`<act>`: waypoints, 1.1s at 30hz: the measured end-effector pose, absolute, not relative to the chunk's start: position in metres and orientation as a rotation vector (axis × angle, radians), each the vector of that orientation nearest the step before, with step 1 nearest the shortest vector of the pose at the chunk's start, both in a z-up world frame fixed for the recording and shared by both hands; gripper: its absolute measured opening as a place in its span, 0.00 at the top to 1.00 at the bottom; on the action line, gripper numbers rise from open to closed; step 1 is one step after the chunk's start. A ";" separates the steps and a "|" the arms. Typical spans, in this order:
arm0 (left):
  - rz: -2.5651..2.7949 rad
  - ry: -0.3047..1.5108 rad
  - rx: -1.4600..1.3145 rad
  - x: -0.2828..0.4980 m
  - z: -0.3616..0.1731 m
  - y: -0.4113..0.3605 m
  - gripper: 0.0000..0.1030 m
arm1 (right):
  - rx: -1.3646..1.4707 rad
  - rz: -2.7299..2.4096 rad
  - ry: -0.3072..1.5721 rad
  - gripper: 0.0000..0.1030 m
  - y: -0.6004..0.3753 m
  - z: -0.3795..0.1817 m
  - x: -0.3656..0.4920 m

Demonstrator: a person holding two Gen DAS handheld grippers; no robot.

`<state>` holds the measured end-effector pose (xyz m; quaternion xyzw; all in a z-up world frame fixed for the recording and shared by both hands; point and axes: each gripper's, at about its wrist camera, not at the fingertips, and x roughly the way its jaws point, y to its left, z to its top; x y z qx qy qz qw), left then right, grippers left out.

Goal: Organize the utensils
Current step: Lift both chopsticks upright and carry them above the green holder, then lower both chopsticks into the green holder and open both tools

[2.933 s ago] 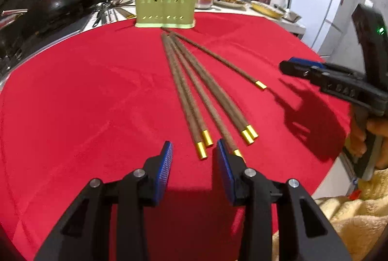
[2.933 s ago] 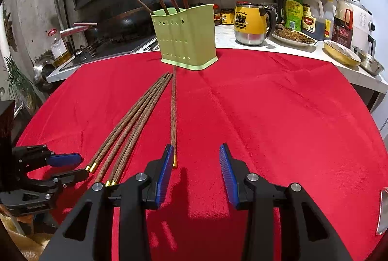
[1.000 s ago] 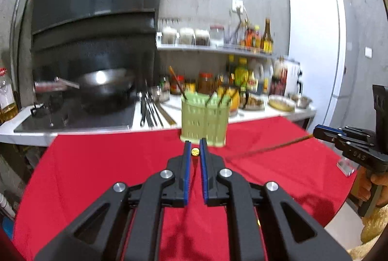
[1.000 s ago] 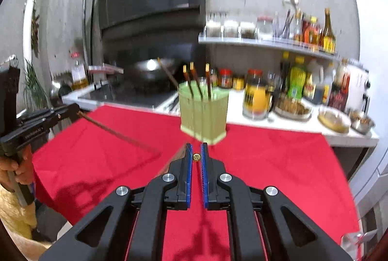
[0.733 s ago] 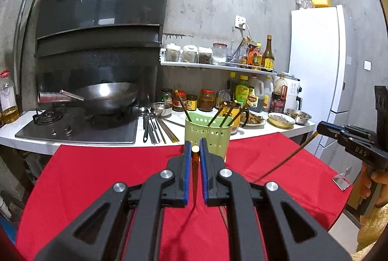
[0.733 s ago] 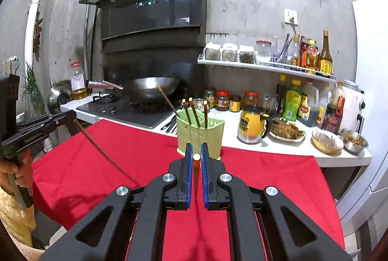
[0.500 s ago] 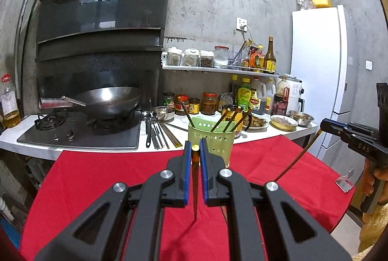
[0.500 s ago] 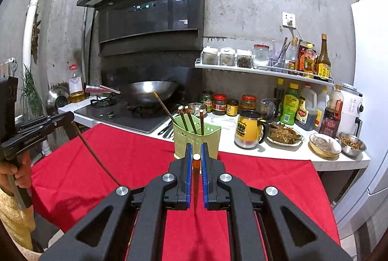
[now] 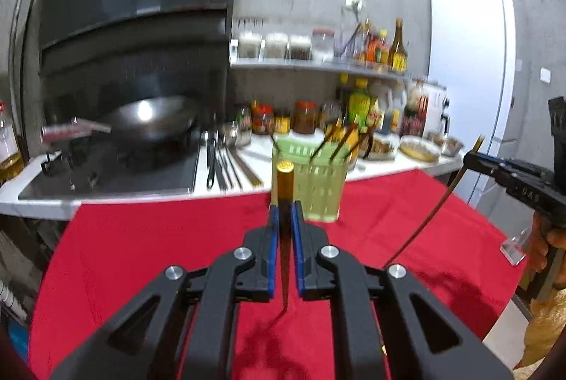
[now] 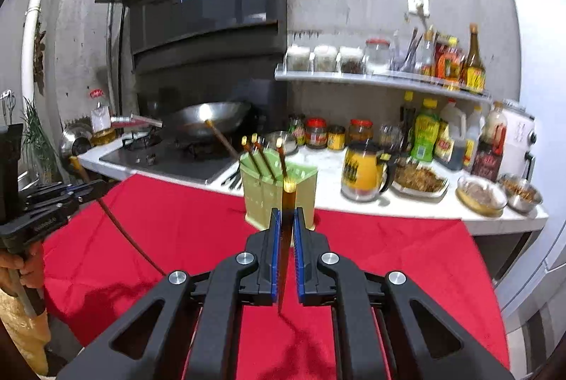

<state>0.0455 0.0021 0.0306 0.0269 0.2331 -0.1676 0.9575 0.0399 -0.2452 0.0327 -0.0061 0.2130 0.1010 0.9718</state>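
My left gripper [image 9: 284, 215] is shut on a brown chopstick [image 9: 284, 182] with a gold cap, held upright above the red tablecloth [image 9: 141, 238]. My right gripper [image 10: 287, 219] is shut on another gold-capped chopstick [image 10: 288, 199], also upright. The green perforated utensil holder [image 9: 322, 185] stands at the far edge of the cloth with several chopsticks in it; it also shows in the right wrist view [image 10: 279, 192]. Each view shows the other gripper off to the side with its chopstick hanging down: the right gripper [image 9: 470, 162] and the left gripper [image 10: 92, 189].
A counter behind the table carries a wok [image 10: 208, 116] on a stove, a yellow mug [image 10: 361, 173], jars, bottles and food dishes [image 10: 477, 196]. A white fridge [image 9: 470, 79] stands at the right. Loose utensils [image 9: 226, 164] lie on the counter beside the stove.
Both grippers closed on chopsticks from the cloth and lifted them upright. In the last half second both moved closer to the green holder, and the chopsticks stick up higher between the jaws.
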 end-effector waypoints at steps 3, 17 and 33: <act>-0.351 0.524 0.040 0.053 0.017 0.002 0.95 | -0.001 0.216 0.483 0.93 -0.243 0.018 0.050; -0.387 0.513 0.005 0.046 0.026 0.010 0.95 | 0.025 0.214 0.529 0.94 -0.241 0.001 0.055; -0.361 0.328 0.033 0.076 0.093 0.000 0.95 | 0.002 0.175 0.394 0.94 -0.250 0.051 0.077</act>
